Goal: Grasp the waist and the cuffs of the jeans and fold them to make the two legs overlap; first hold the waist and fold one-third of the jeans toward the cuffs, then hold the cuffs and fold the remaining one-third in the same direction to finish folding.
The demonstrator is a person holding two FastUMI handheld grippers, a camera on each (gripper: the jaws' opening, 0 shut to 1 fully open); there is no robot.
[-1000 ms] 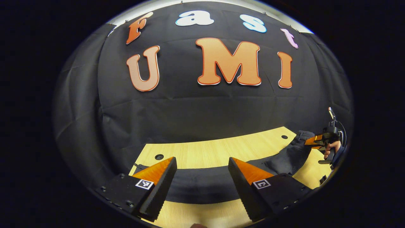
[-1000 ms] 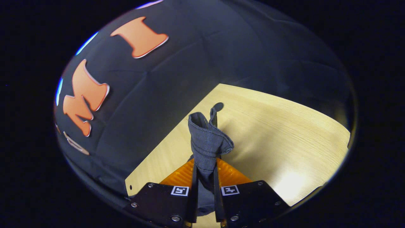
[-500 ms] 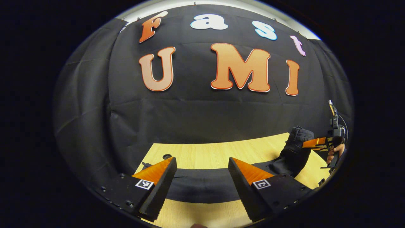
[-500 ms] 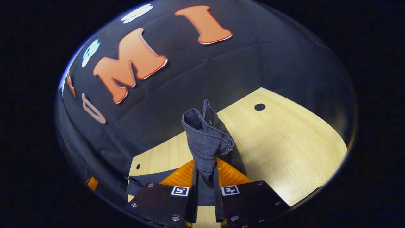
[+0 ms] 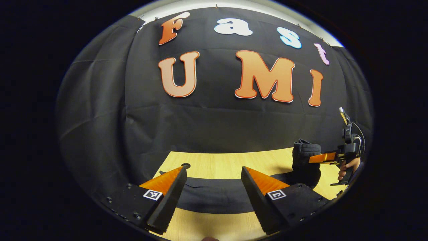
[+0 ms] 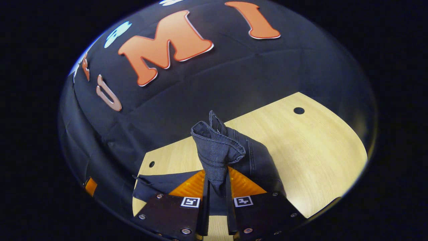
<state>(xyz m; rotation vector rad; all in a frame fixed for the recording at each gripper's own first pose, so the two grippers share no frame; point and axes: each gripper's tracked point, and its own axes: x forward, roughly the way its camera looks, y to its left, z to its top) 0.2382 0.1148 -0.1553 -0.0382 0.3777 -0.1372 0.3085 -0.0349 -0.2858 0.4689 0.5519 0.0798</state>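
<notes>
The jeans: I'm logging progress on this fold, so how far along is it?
Done: the jeans lie in a narrow strip on the table, so the legs seem overlapped. In hand: the right gripper is clamped on one end of the denim, lifted above the table, while the left gripper is open over the strip. Left: laying this third down, then the last third.

Materials noted, both views.
I see jeans (image 6: 217, 150) of matt dark denim with stitched hems, a table (image 6: 301, 150) of pale smooth wood-grain with slight sheen, and a matt black cloth wall (image 5: 207, 124).
</notes>
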